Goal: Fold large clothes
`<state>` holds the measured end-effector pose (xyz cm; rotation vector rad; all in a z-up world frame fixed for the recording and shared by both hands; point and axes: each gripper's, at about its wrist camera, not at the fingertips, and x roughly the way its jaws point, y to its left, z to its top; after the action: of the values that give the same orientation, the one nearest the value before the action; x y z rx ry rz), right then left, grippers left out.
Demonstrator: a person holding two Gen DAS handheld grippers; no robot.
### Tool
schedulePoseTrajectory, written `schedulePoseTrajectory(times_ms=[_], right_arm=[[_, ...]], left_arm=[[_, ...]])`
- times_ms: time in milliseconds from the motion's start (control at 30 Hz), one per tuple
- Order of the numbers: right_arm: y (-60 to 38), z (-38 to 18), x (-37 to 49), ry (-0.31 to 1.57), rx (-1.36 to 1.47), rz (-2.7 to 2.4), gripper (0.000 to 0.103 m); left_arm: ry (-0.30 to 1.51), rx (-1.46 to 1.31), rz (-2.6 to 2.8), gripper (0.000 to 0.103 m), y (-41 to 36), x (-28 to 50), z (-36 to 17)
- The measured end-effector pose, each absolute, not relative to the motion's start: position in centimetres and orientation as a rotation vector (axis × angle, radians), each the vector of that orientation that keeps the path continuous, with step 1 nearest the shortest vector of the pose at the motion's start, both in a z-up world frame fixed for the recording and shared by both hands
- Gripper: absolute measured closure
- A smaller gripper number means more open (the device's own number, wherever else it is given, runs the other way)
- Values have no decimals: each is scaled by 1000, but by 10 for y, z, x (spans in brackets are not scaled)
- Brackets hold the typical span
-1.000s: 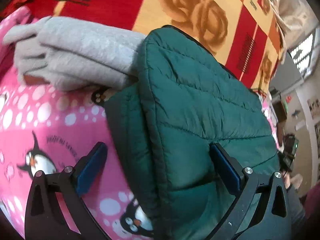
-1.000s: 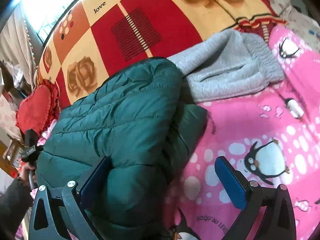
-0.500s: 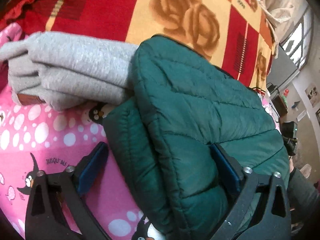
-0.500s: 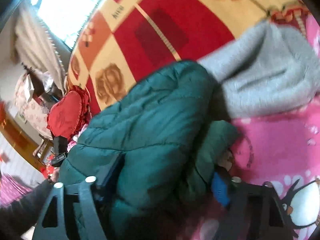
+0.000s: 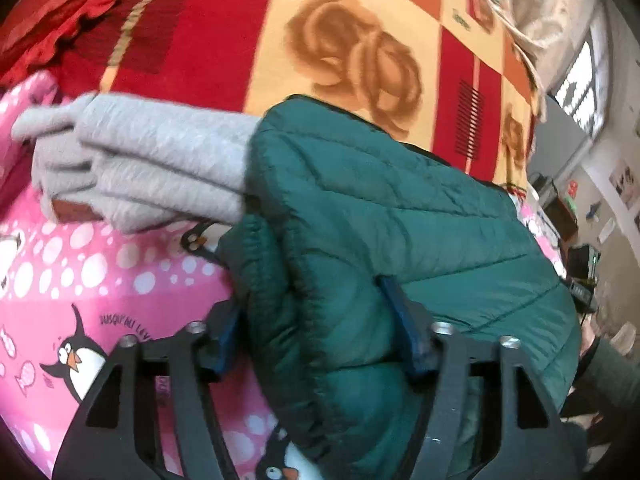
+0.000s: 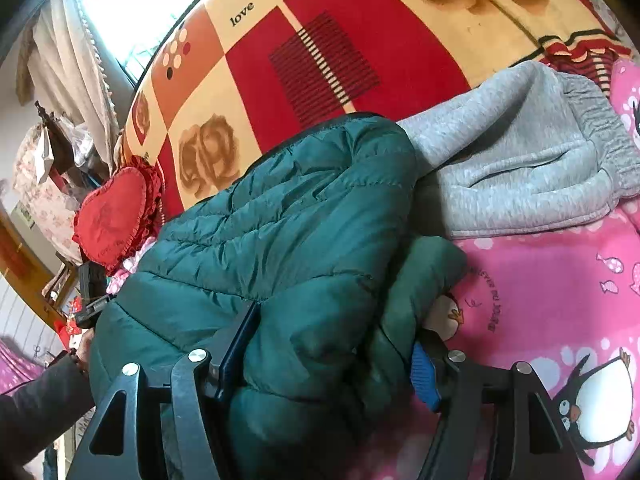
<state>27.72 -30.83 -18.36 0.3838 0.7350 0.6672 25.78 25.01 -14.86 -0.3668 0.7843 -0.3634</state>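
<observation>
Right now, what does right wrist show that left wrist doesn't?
Right wrist only: red heart cushion, the word "love" on the blanket, the right gripper, jaws just closing, pressed into the green puffer jacket.
Left wrist only: left gripper, jaws also just closing, pinching the jacket's folded edge.
Both: jacket, grey folded garment, pink penguin sheet, red-and-yellow rose blanket.

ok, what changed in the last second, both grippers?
Both closed in on the green puffer jacket. The left gripper and the right gripper stood wide open around its near edge; their jaws have just been closing and now pinch the folded padding. The grey sweatpants and the pink penguin blanket lie as before.
</observation>
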Motion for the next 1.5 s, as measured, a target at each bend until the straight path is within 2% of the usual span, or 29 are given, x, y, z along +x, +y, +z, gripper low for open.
schedulePoseTrajectory(times_ms=[167, 267, 333, 367, 400, 467, 533, 600, 700, 1067, 1167, 1300, 1467, 1500], right_arm=[[-304, -184, 280, 747, 377, 665, 37], [-301, -183, 281, 751, 369, 659, 37], [-302, -184, 282, 754, 382, 655, 36], [-302, -185, 283, 761, 389, 650, 34], [-302, -185, 283, 764, 390, 648, 34], [-300, -181, 279, 749, 355, 628, 36], [-295, -171, 272, 724, 287, 600, 43], [-294, -162, 267, 703, 255, 583, 56], [-296, -144, 261, 684, 208, 563, 66], [-302, -62, 210, 580, 60, 575, 77], [-315, -45, 186, 543, 71, 585, 90], [-340, -29, 162, 533, 132, 609, 92], [-357, -37, 164, 542, 190, 535, 91], [-357, -40, 167, 561, 206, 543, 84]], left_arm=[[814, -434, -381, 18, 258, 264, -155], [826, -465, -411, 18, 261, 268, -156], [811, -471, -435, 29, 260, 267, -155], [796, -469, -459, 45, 258, 265, -153], [782, -448, -462, 55, 255, 262, -150], [762, -386, -427, 60, 247, 256, -142], [761, -364, -385, 63, 243, 252, -137], [755, -341, -339, 69, 238, 246, -128], [733, -287, -278, 72, 228, 228, -112], [664, -230, -211, 76, 204, 160, -56], [627, -243, -214, 76, 200, 128, -34], [620, -249, -230, 76, 194, 96, -21], [688, -268, -159, 76, 197, 111, -45], [698, -285, -153, 76, 201, 114, -50]])
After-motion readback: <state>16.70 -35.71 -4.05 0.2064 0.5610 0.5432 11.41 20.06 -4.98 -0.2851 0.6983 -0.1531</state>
